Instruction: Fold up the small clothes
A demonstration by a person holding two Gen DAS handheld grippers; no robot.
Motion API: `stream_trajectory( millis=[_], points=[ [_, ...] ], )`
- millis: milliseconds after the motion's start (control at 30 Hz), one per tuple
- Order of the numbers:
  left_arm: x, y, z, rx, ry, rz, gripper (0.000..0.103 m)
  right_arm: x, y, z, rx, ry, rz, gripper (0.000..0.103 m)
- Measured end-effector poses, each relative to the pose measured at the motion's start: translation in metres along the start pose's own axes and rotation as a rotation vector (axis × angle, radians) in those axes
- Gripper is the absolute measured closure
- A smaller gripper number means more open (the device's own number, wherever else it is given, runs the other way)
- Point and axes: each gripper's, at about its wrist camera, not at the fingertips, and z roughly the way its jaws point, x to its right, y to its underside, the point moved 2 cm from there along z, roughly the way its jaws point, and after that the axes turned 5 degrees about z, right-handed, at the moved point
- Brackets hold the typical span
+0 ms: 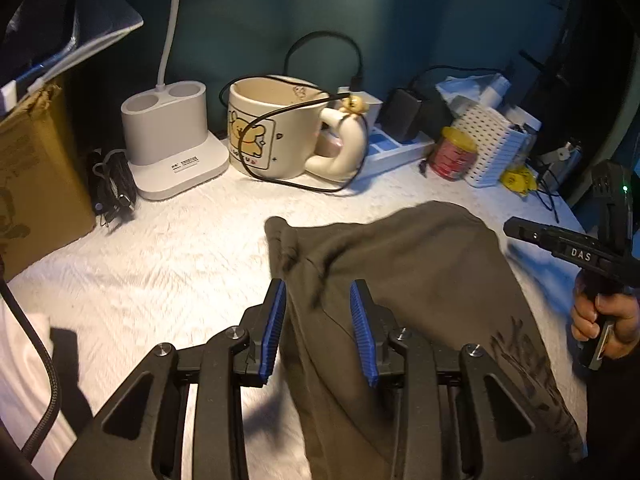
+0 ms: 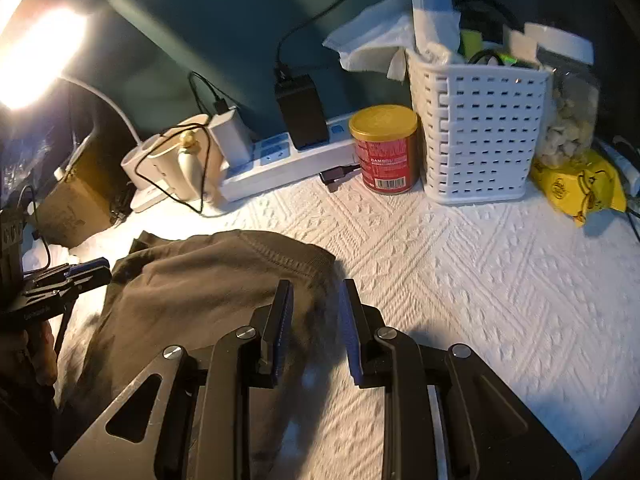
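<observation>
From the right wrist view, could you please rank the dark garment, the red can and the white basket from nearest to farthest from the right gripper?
1. Dark garment: directly under the right gripper, its edge between the jaws.
2. Red can: far ahead, slightly right.
3. White basket: right of the can, marginally farther; these two are nearly level.

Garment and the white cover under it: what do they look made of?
Garment: soft matte olive-brown knit, probably cotton jersey; it creases loosely and shows a stitched hem. Cover: white textured material with raised diamond patterning, either quilted cloth or embossed paper, I can't tell.
</observation>
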Motion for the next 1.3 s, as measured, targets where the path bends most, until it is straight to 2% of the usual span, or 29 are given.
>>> stream_trajectory(
  millis=[433,900,1200,1300],
  points=[
    [0.038,0.038,-0.044,0.016,0.064,0.027,0.07,-0.014,0.035,-0.046,0.018,-0.018,-0.016,0.078],
    [0.069,0.087,-0.075,0.009,0.13,0.05,0.07,-0.031,0.081,-0.078,0.018,-0.018,-0.032,0.078],
    [0.08,0.122,-0.091,-0.033,0.166,0.053,0.07,-0.034,0.107,-0.093,0.014,-0.031,-0.014,0.078],
    [0.079,0.133,-0.092,-0.05,0.142,0.056,0.07,-0.035,0.114,-0.098,0.016,-0.038,-0.011,0.078]
  ],
)
